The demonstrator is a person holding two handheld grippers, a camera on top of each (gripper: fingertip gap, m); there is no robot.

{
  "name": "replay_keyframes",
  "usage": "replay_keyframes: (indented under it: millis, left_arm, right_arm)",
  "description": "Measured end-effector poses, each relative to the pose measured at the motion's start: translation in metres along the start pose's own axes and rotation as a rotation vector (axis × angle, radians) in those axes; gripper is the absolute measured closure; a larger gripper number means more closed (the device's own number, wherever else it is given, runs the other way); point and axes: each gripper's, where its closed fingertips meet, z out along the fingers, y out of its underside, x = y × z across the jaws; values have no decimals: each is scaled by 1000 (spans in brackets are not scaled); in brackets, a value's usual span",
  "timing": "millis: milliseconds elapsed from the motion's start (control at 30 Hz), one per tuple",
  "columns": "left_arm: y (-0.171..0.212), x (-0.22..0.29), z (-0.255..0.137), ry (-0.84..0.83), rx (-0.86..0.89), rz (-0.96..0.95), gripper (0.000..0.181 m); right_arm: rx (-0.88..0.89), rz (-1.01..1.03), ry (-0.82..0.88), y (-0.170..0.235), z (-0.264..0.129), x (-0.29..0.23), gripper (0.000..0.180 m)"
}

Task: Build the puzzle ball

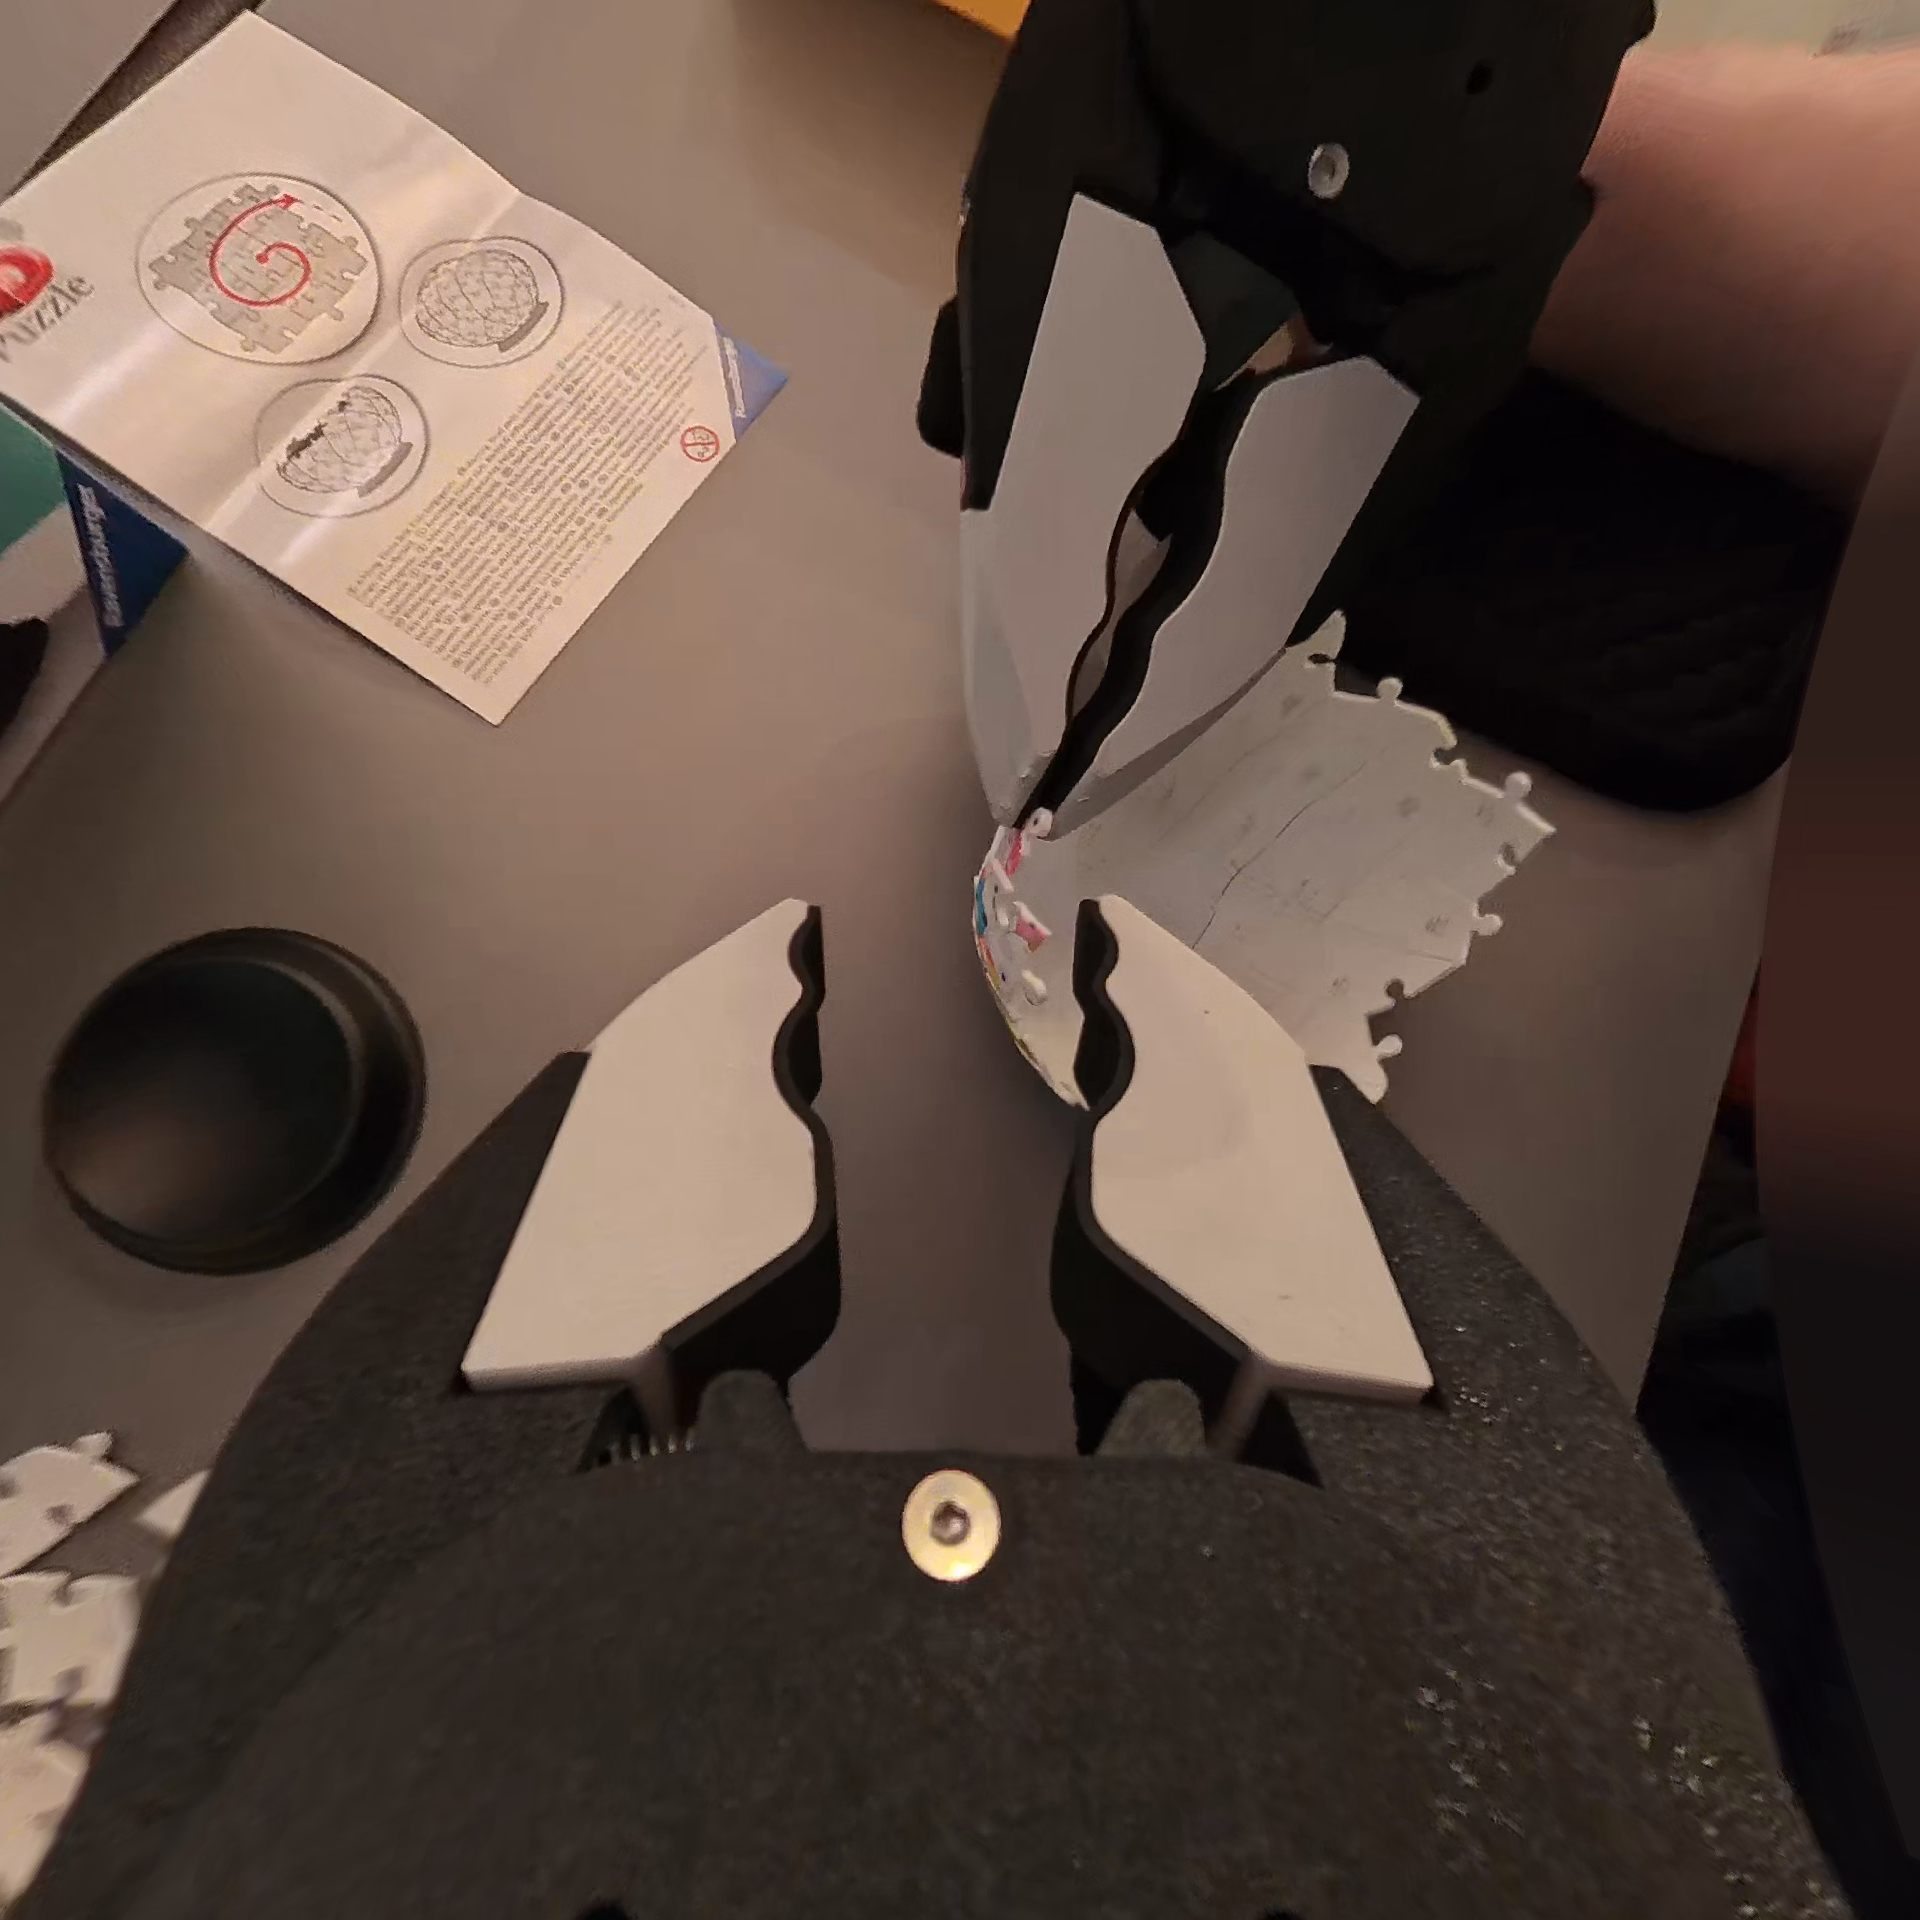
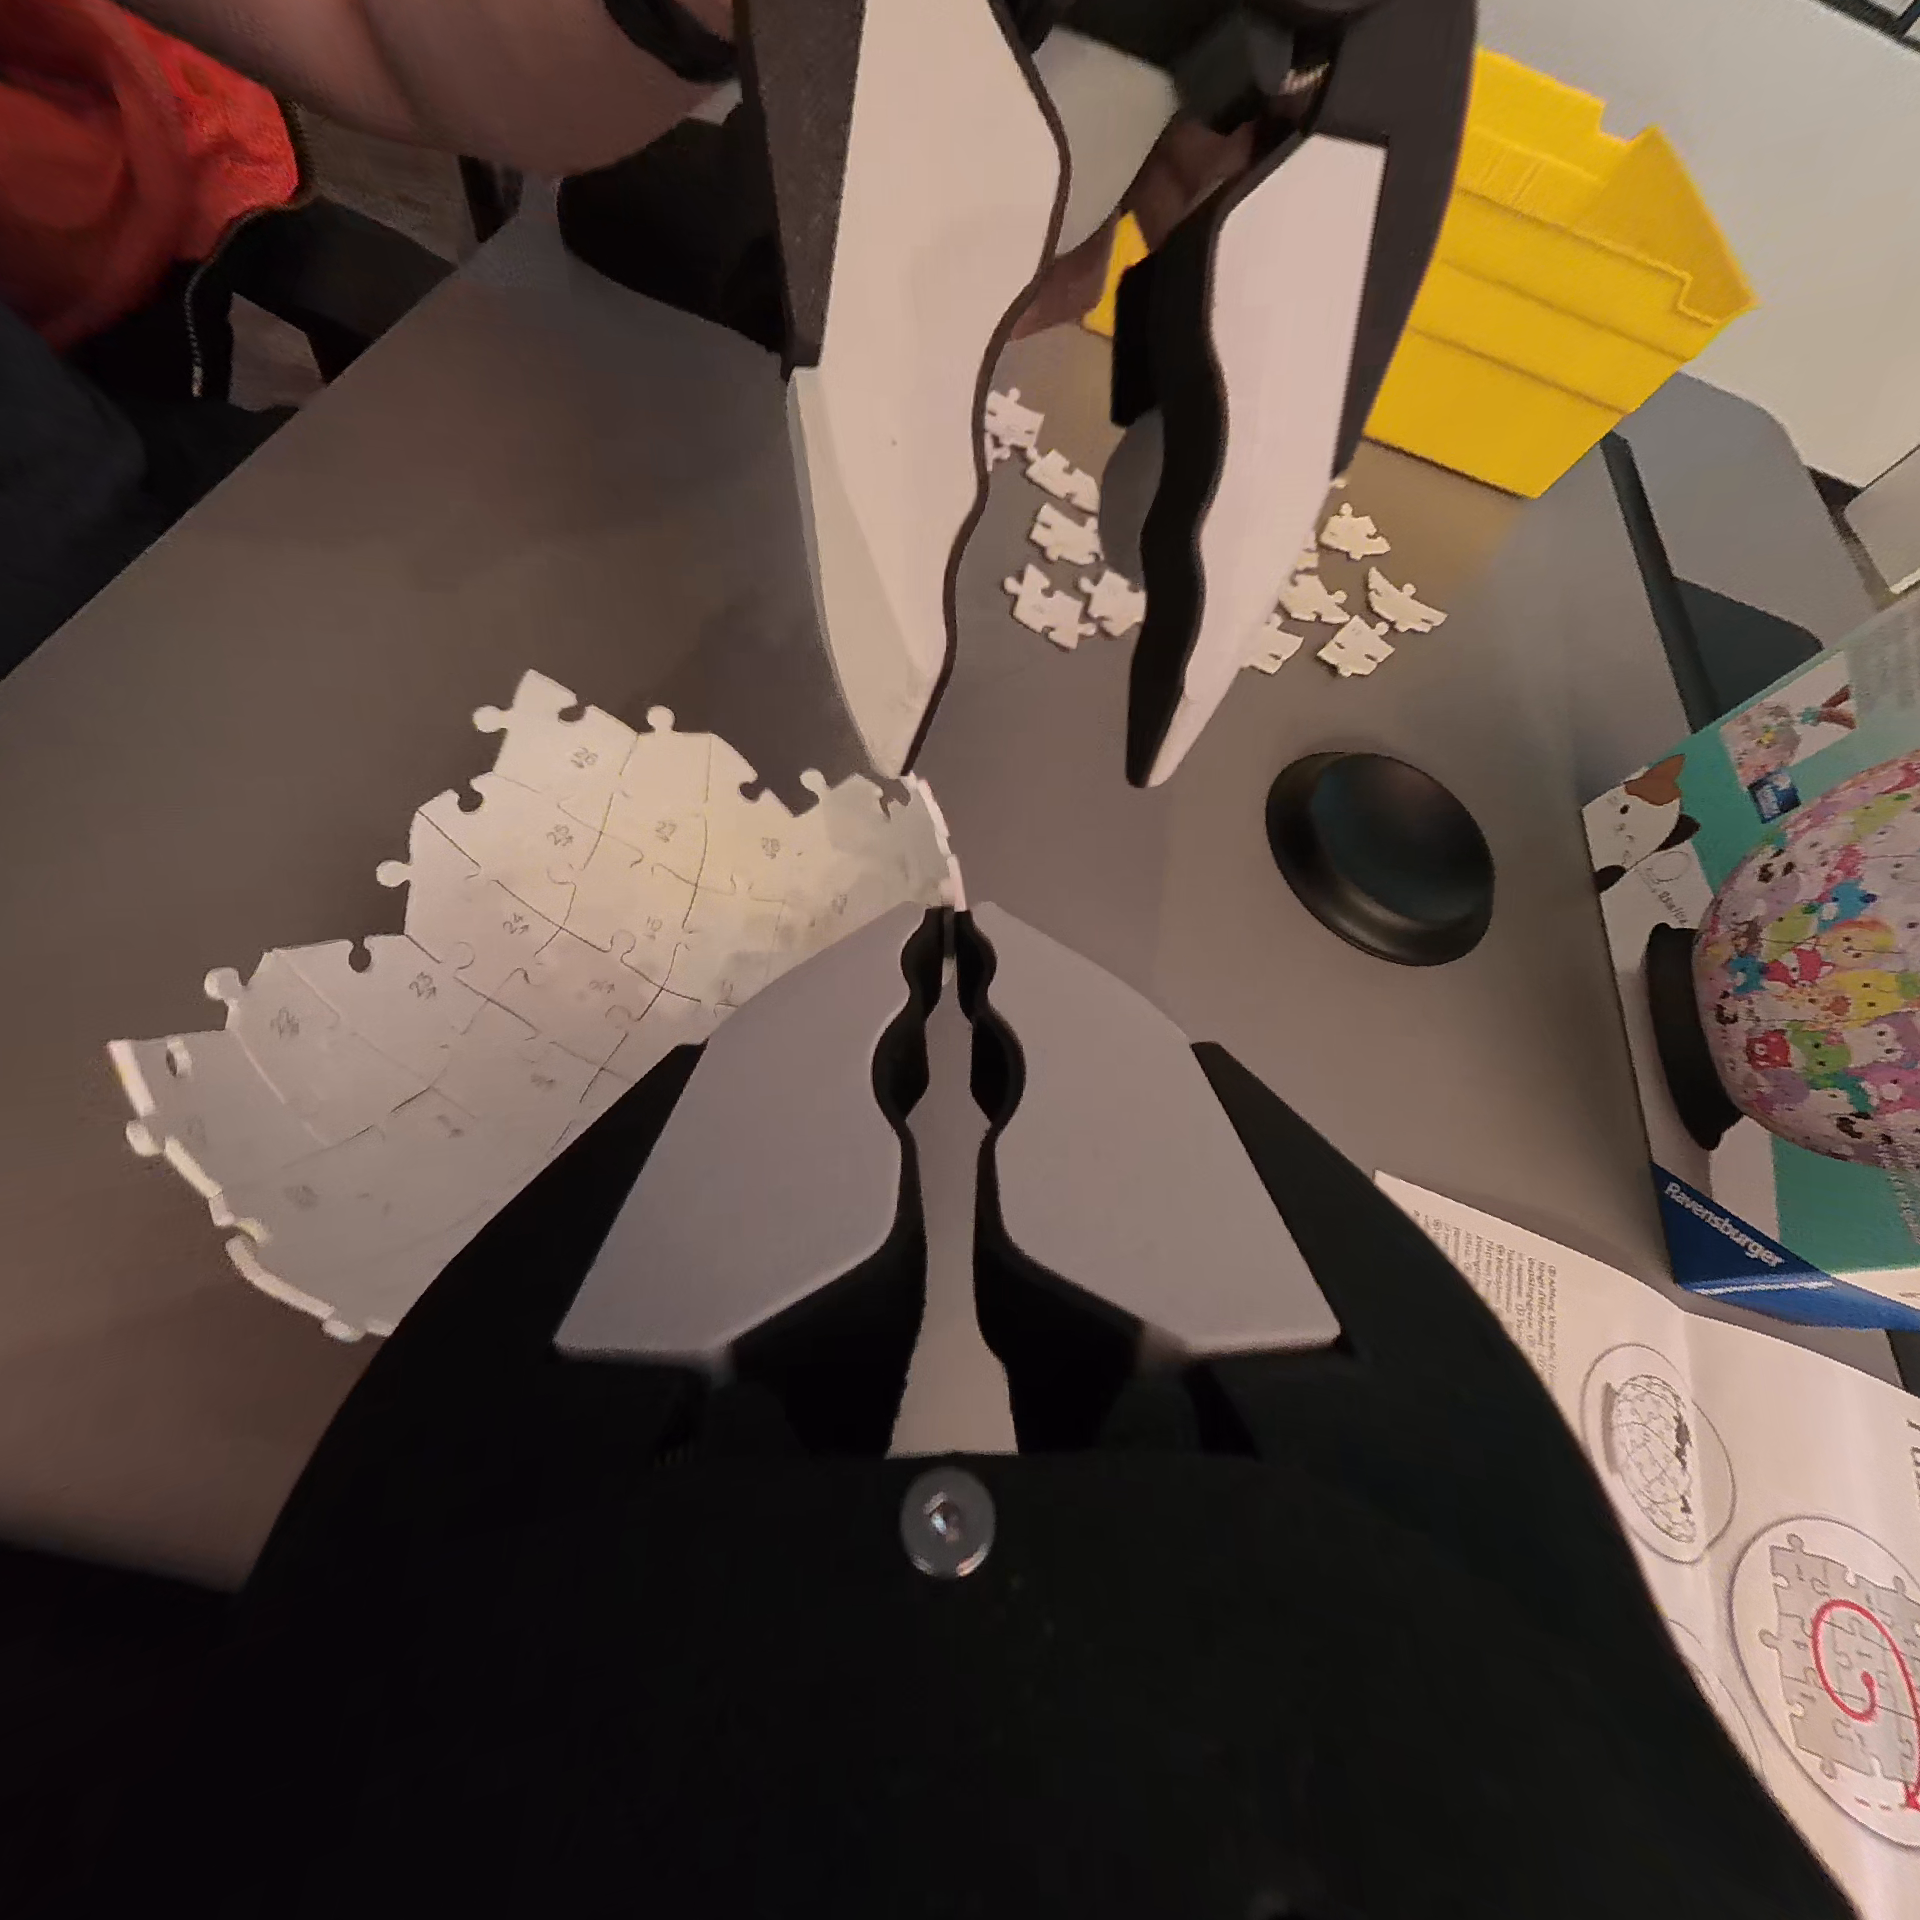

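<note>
The partly built puzzle ball is a curved shell of joined pieces (image 2: 520, 935), its white numbered inside facing up and its coloured outside showing at the rim (image 1: 1003, 914). My right gripper (image 2: 951, 920) is shut on the shell's rim and holds it tilted over the grey table; in the left wrist view it (image 1: 1039, 821) comes in from above. My left gripper (image 1: 951, 925) is open and empty, its jaws just beside that same rim. In the right wrist view it (image 2: 1023, 769) reaches in from the top, one tip close to the shell's edge.
Several loose white pieces (image 2: 1070, 540) lie behind the left gripper, with more at the left edge (image 1: 52, 1538). A black stand ring (image 2: 1382, 857), the puzzle box (image 2: 1787, 987), a folded leaflet (image 1: 395, 343) and a yellow bin (image 2: 1538, 312) sit around the table (image 1: 623, 790). Both grippers' tips are close together, under 4 cm apart.
</note>
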Motion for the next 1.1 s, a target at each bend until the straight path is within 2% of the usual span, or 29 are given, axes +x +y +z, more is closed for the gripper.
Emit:
replay_keyframes:
  millis: [167,533,700,1100]
  left_arm:
    - [-8,-2,5,-31,-170,125,135]
    - [-11,-3,30,91,-391,153,140]
    - [-8,-1,32,152,-404,113,147]
    - [0,-6,34,143,-424,117,154]
  right_arm:
    - [-18,34,14,6,-4,1,176]
    - [-22,111,23,17,-7,3,176]
    - [-7,127,49,20,-12,8,177]
    - [-25,204,70,29,-14,10,177]
